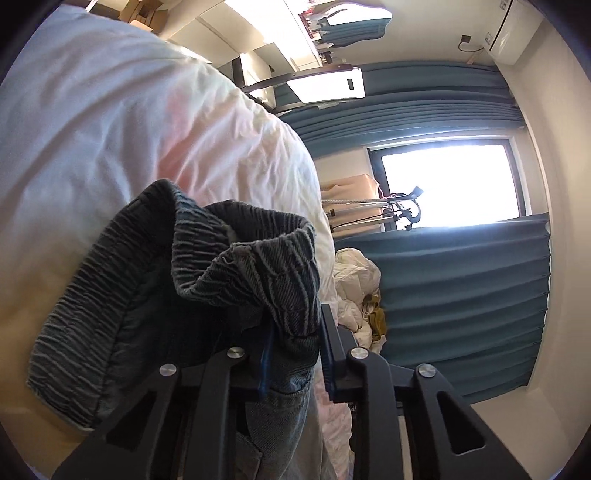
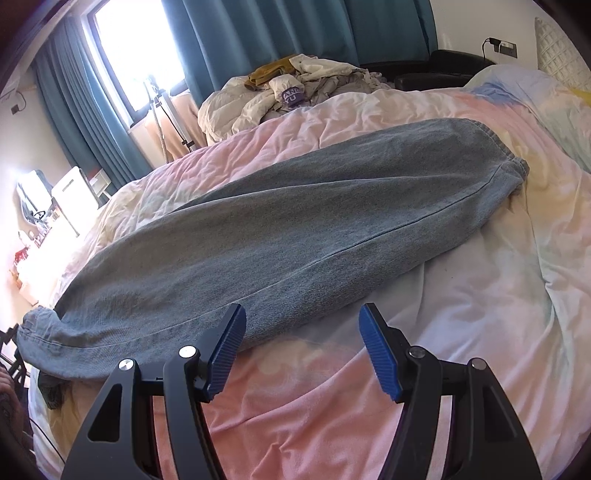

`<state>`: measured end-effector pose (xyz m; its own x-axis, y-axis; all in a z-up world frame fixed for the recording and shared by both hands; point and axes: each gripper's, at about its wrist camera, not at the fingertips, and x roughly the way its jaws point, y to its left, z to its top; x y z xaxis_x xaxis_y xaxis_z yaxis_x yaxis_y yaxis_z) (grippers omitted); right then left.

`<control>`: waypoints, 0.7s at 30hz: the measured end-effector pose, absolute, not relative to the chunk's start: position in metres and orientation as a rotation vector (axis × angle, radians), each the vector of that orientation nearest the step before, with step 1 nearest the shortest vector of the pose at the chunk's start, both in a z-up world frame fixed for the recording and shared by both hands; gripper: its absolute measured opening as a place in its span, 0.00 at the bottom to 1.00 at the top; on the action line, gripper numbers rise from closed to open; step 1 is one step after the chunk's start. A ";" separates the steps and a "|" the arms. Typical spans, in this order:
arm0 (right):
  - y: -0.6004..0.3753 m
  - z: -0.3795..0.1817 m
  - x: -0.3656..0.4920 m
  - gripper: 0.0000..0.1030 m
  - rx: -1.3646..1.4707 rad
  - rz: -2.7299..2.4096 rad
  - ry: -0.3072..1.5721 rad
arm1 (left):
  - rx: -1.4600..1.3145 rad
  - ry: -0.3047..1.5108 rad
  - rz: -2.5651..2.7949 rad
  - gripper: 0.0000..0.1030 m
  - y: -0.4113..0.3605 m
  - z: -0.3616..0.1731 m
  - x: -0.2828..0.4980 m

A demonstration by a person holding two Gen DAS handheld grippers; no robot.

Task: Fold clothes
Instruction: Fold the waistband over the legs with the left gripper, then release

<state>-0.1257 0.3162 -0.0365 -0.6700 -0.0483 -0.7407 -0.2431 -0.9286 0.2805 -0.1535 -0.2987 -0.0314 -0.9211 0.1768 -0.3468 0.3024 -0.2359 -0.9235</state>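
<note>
Jeans [image 2: 288, 236] lie stretched flat across the pastel bedspread [image 2: 461, 332], their elastic waistband [image 1: 177, 266] clamped in the left gripper [image 1: 295, 354], while the right gripper [image 2: 303, 350] hovers spread wide, empty, just beside the denim's near edge.

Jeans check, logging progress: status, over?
Left gripper shut on jeans cuff. Right gripper open, empty, near edge. Jeans flat on bed. Nothing obstructing.

My bed's pastel pink-and-white duvet [image 2: 369, 387] spreads beneath teal curtains [image 2: 236, 40] that frame a bright window [image 2: 136, 55]. A white quilt [image 2: 236, 107] lies bunched at the far edge, near a heap of crumpled laundry [image 2: 321, 74]. A wall-mounted air conditioner [image 1: 513, 29] hangs above the curtains, and a power socket [image 2: 504, 47] sits on the wall.
</note>
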 end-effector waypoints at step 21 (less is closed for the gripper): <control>0.282 -0.059 -0.180 0.63 -1.141 2.806 0.384 | 0.793 1.346 -2.218 0.18 -0.323 -0.039 -0.396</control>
